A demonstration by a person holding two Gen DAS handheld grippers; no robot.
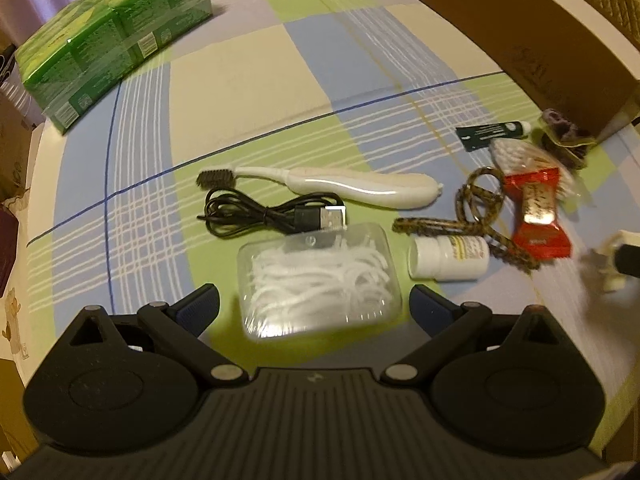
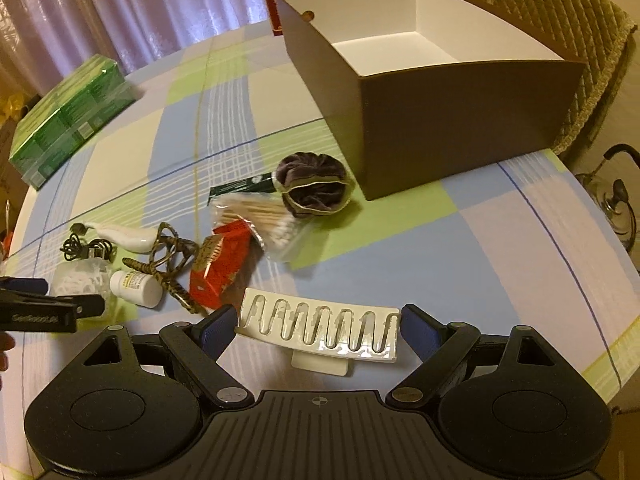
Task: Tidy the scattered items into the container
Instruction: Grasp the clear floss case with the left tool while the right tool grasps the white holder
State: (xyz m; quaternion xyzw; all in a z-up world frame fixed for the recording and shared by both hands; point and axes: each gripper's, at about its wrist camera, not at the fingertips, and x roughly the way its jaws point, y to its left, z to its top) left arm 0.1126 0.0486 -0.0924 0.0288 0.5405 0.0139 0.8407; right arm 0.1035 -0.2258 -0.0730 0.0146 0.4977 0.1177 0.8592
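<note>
Two hand-held grippers poised over clutter on a checked tablecloth [image 2: 440,240].

Left gripper [image 1: 314,306] gapes around a clear plastic floss-pick case [image 1: 318,280]; right gripper [image 2: 316,326] brackets a cream hair claw [image 2: 320,326], seemingly ungripped. The empty brown cardboard box [image 2: 460,128] waits at the far edge.

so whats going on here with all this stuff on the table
A person is clearing small items off a table into the brown box, which looks empty so far. The left gripper is open around a clear case of floss picks. The right gripper is open around a white hair clip. Nothing is lifted yet.
</note>
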